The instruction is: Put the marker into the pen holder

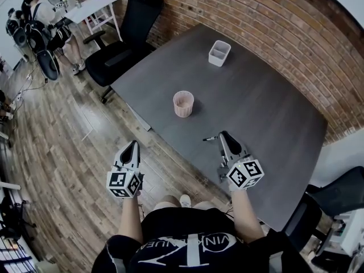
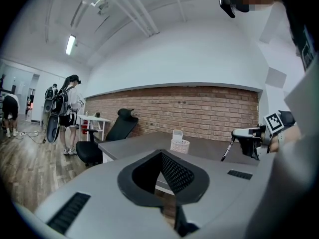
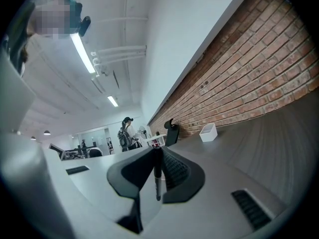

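A dark grey desk [image 1: 267,112] stands against a brick wall [image 1: 227,10], with a white square container [image 1: 219,53] near its far edge. A black office chair [image 1: 122,53] stands on the wooden floor [image 1: 62,129] beside it.

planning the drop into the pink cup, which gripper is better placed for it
Right. The right gripper holds the marker, above the table and nearer the pink cup; the left gripper is empty, out past the table edge.

Black marker [image 1: 210,138] held level, near upright pinkish pen holder [image 1: 183,104].
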The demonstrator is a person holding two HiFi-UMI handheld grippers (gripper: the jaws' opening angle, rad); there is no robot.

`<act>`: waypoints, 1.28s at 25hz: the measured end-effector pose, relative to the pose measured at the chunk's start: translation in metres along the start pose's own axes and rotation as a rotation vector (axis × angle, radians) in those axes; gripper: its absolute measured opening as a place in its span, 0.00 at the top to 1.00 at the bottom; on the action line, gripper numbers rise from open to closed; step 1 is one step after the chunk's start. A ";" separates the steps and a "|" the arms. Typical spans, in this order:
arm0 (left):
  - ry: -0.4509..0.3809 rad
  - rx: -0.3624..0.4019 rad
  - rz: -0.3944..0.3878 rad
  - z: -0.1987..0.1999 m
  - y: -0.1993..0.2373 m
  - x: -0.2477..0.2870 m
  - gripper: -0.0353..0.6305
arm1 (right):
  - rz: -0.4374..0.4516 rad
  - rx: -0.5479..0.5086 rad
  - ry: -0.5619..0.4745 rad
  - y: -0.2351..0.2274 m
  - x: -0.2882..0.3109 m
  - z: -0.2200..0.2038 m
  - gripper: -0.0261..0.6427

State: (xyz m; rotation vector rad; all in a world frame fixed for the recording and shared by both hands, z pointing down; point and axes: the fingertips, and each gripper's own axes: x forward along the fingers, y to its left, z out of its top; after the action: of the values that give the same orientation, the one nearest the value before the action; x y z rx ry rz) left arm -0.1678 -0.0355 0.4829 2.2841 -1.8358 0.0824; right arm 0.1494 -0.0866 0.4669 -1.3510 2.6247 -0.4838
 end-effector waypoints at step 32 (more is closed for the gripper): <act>0.035 -0.009 -0.088 0.015 0.043 0.122 0.93 | 0.115 0.074 -0.061 0.009 0.120 0.041 0.87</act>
State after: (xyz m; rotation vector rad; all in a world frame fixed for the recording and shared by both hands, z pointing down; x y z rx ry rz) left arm -0.1839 -0.1644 0.4955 2.3383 -1.7133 0.1000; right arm 0.0843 -0.1879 0.4274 -1.1667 2.5899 -0.5100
